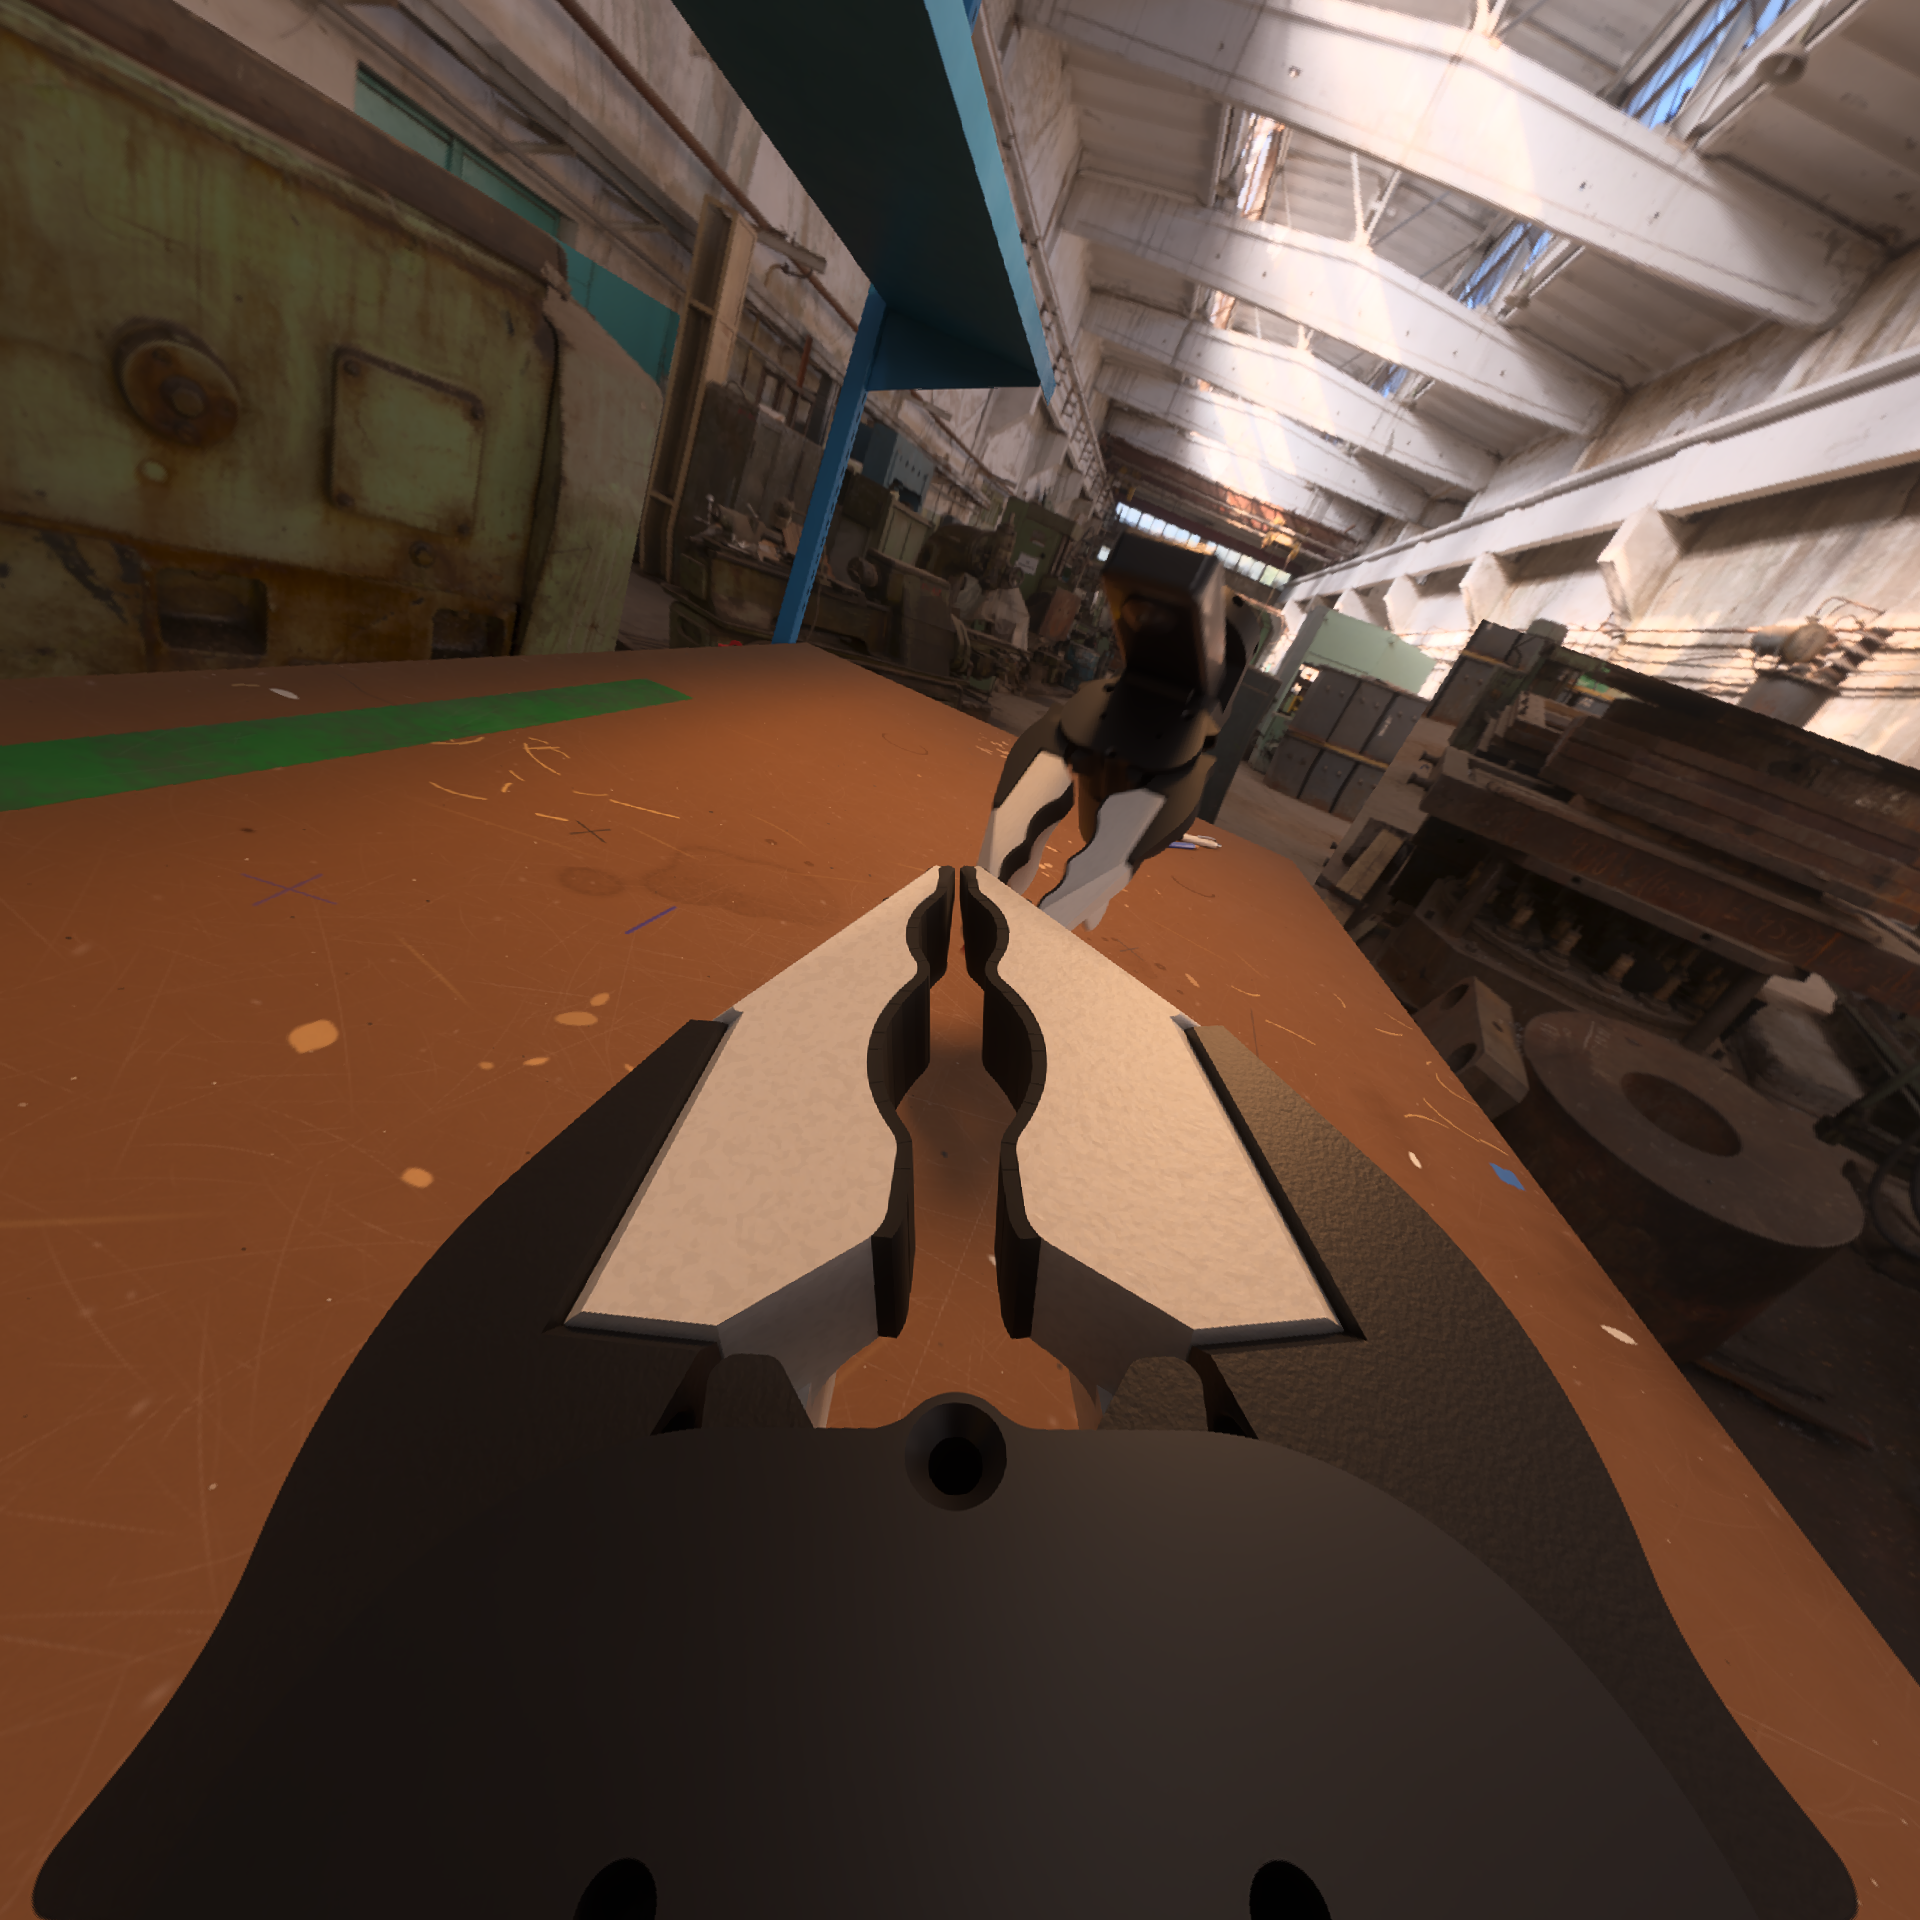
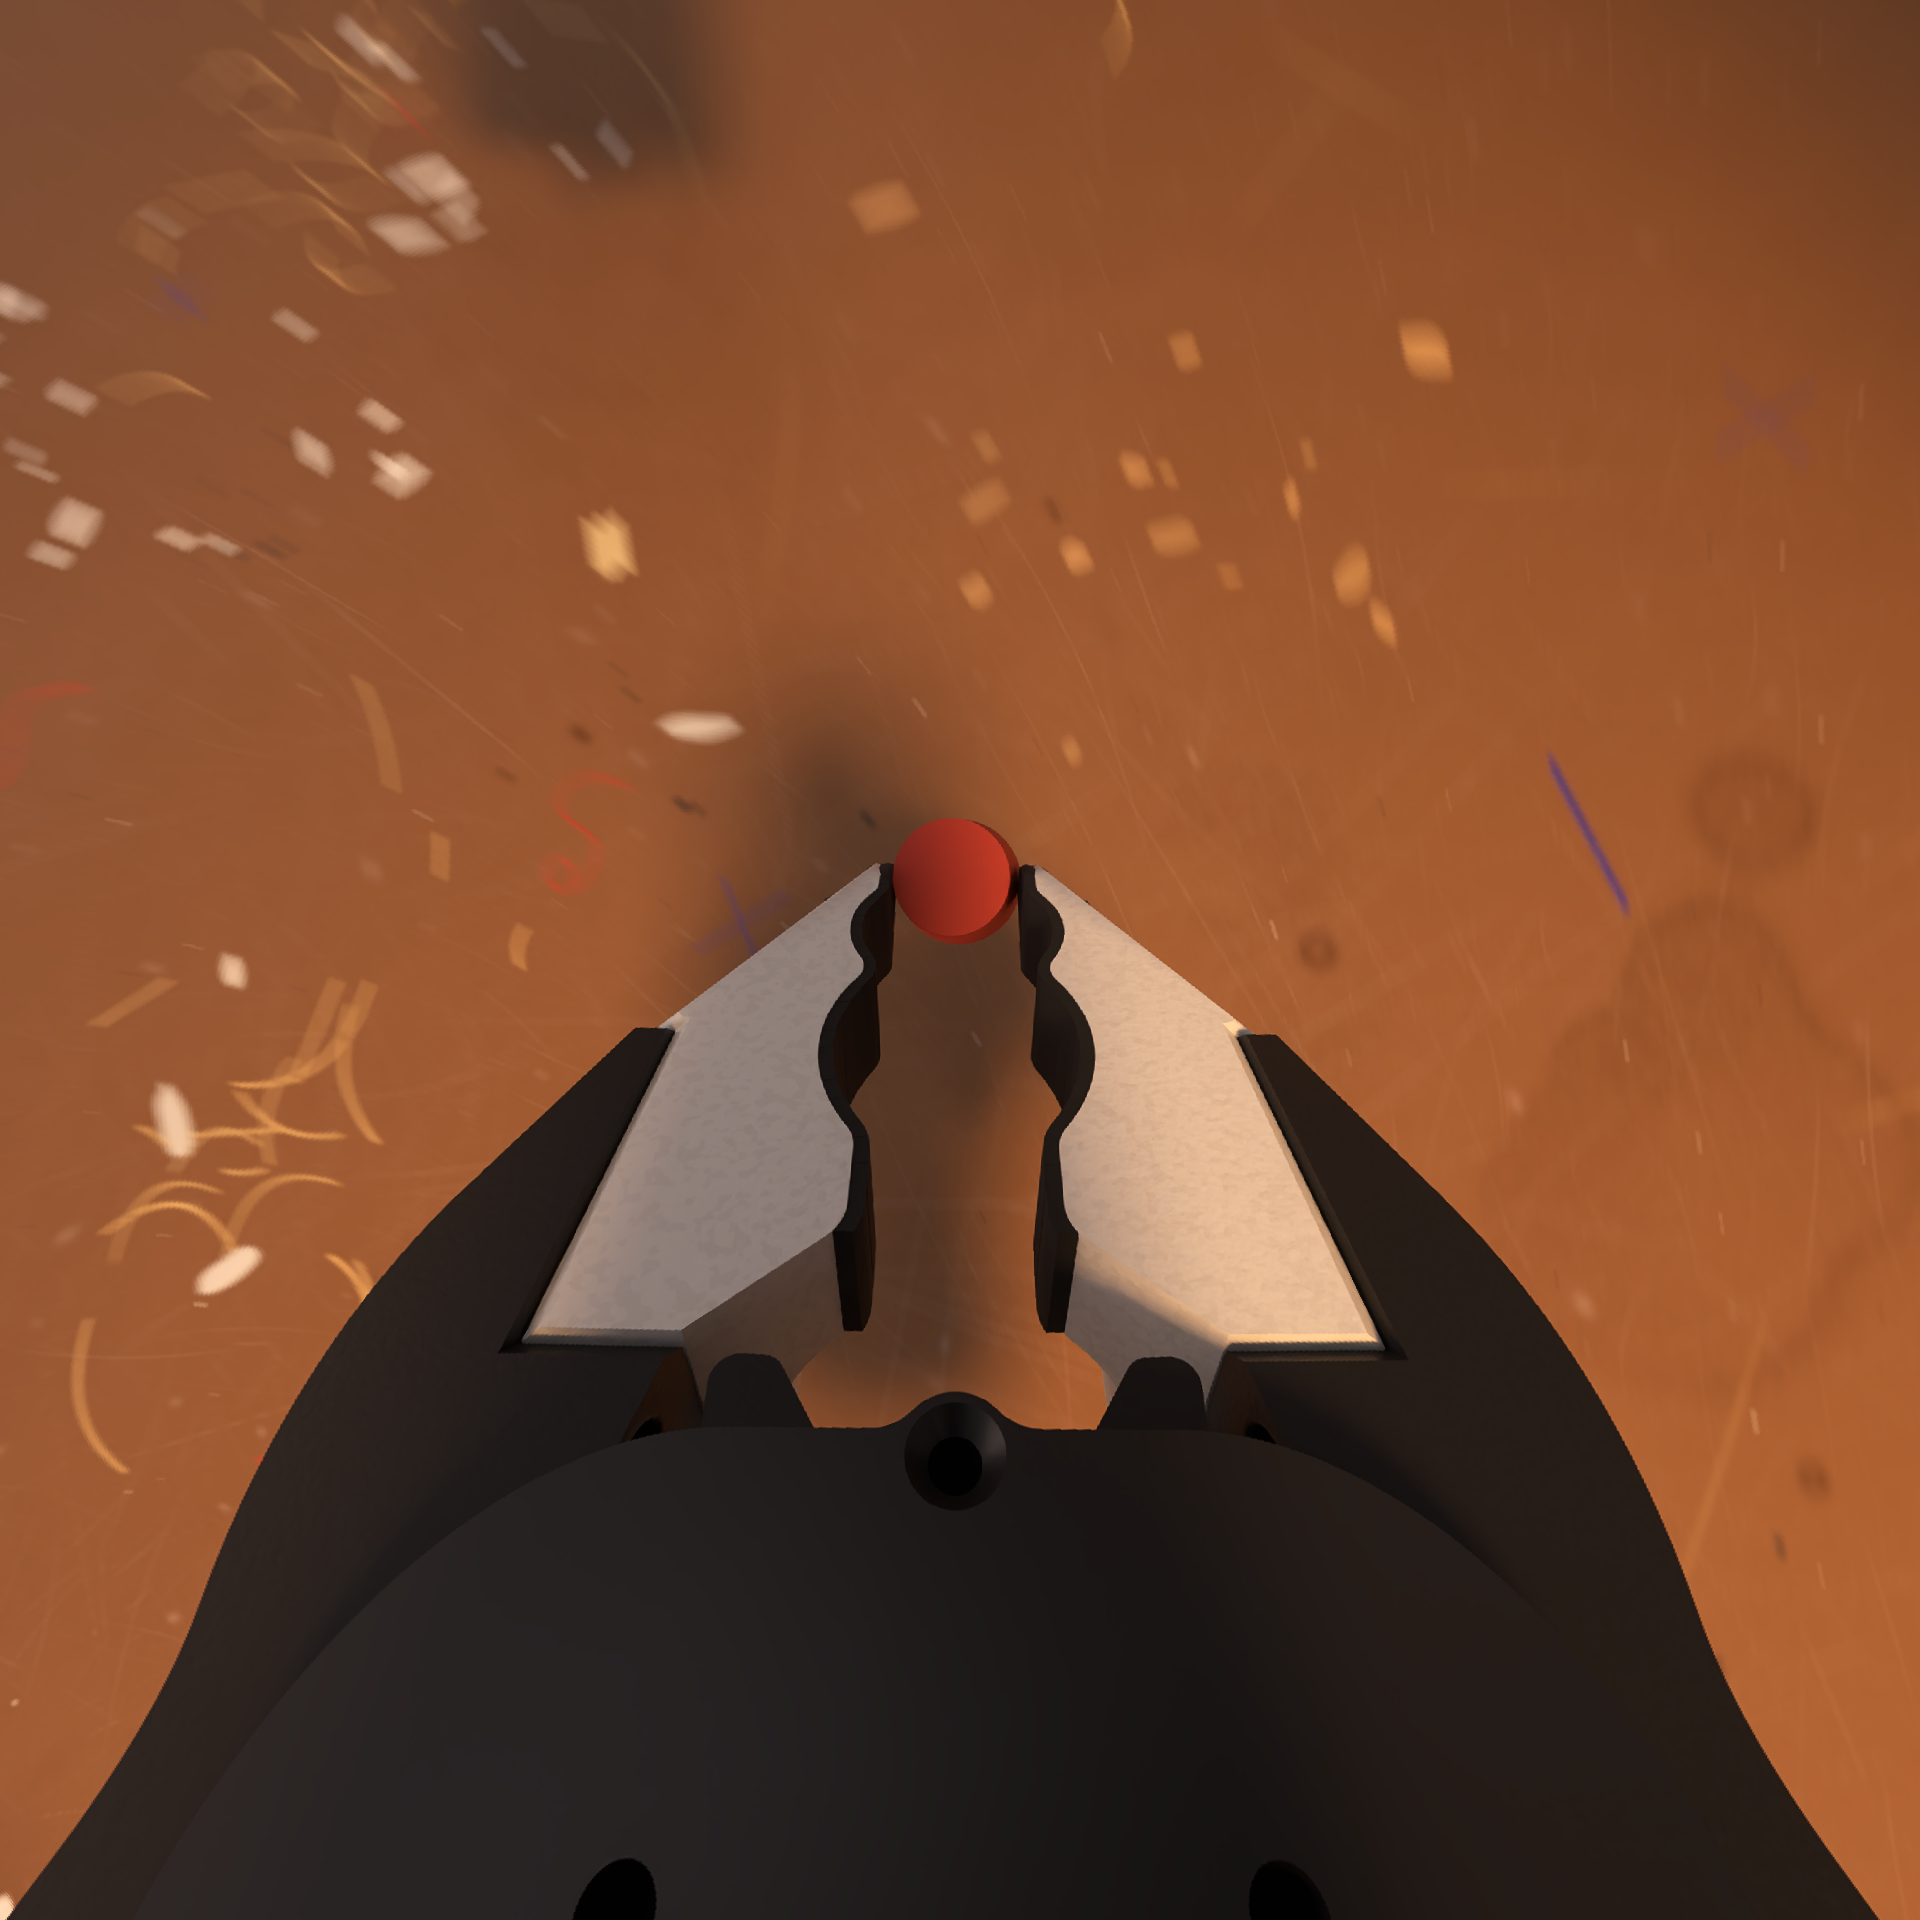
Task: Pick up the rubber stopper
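— Orange-brown surface, scratched and flecked with pale paint chips, filling the lower part of both views; green strip along its far left side.

— Beyond its edge?

— Rusty green machine at far left, blue post with a dark overhang past the far edge, stacked timber and metal parts off to the right, white beams overhead.

— Left hand-held gripper?

— Low over the surface, pale fingers drawn together, tips nearly touching, only a sliver of gap between them, nothing held.

— Right hand-held gripper?

— Pointed steeply down at the surface, fingers pressed against a small object at the very tips, one pad on each side. Seen also farther off in the left wrist view, just past the left one's tips, tilted downward, tips close to the surface.

— Rubber stopper?

— Red, round face toward the camera, pinched between the right fingertips. Dark soft shadow on the surface just up and left of it. Touching the surface or lifted clear: cannot tell. Not visible in the left wrist view.

— Smaller marks?

— Thin blue stroke on the surface to the right, faint red squiggle to the left.
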